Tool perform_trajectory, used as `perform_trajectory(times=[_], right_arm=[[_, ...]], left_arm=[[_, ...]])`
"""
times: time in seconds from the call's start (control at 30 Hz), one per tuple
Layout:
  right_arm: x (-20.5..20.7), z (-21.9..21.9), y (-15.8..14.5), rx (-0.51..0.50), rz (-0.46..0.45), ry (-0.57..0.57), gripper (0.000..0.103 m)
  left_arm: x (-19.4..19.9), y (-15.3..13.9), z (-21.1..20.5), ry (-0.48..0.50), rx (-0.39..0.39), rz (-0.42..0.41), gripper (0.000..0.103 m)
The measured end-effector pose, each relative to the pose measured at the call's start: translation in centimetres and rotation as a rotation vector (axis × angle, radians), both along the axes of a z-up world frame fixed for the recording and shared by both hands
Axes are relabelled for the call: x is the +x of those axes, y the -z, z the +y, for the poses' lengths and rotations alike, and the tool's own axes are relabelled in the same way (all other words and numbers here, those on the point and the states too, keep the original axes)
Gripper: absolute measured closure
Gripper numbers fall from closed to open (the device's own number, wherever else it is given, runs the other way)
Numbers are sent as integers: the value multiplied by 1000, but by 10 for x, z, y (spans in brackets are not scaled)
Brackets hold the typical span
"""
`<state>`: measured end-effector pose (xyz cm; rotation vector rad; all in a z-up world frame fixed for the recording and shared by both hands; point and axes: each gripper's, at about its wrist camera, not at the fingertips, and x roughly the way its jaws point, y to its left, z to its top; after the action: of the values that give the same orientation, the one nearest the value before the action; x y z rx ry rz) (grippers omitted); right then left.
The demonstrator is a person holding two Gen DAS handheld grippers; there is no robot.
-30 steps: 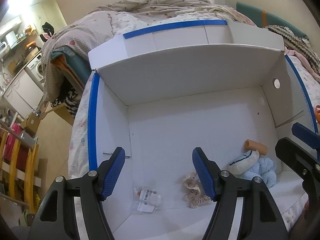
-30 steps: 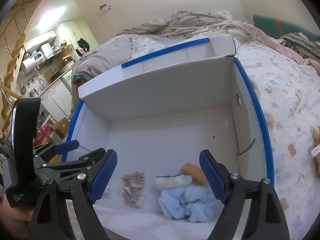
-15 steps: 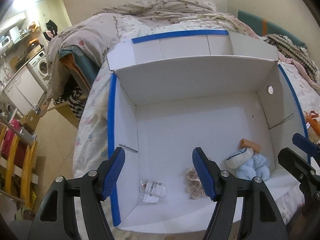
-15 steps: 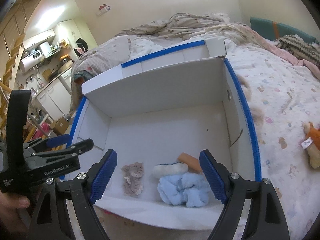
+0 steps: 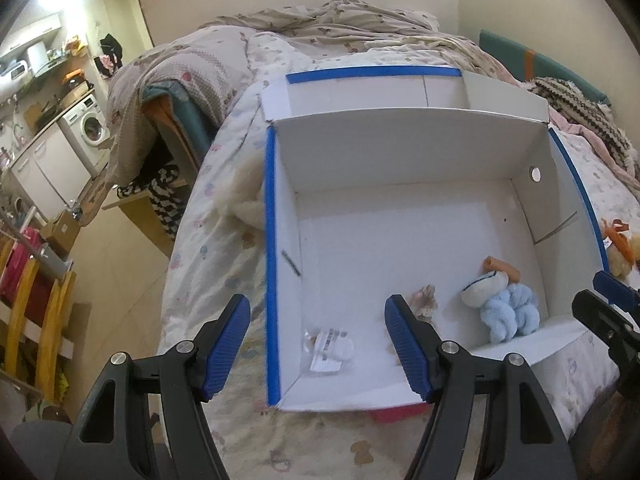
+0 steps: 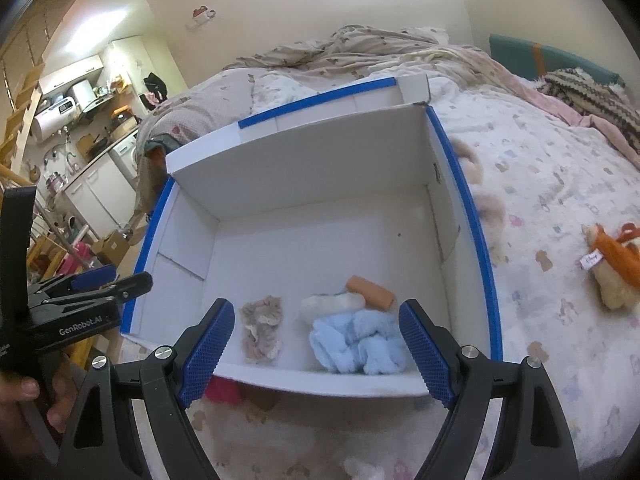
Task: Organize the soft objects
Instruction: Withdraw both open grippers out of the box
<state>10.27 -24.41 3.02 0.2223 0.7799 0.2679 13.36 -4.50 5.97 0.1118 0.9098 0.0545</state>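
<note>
Both the left gripper (image 5: 318, 342) and right gripper (image 6: 316, 344), spread and empty, have pulled back from the blue-edged white cardboard box (image 6: 486, 280); the orange-and-cream plush toy (image 6: 612, 264) waits far right.

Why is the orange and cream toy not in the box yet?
It is out: the toy lies on the bed, right of the box. Both tools are open and hold nothing.

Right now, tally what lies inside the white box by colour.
Light blue: 1, fluffy cloth
White: 1, plush piece
Orange: 1, roll
Beige: 1, scrunchie
Clear: 1, labelled packet
Total: 5
</note>
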Motion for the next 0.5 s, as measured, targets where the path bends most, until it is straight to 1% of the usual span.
perform_trajectory(times=[0.23,0.5], right_arm=[[-16,-1,2,-6,14,12,14],[-30,0,8,-13,60,19,14]], left_arm=[[-22,0,16,-10,-16,-12,36],[-48,7,32,-34,-71,-4,36]])
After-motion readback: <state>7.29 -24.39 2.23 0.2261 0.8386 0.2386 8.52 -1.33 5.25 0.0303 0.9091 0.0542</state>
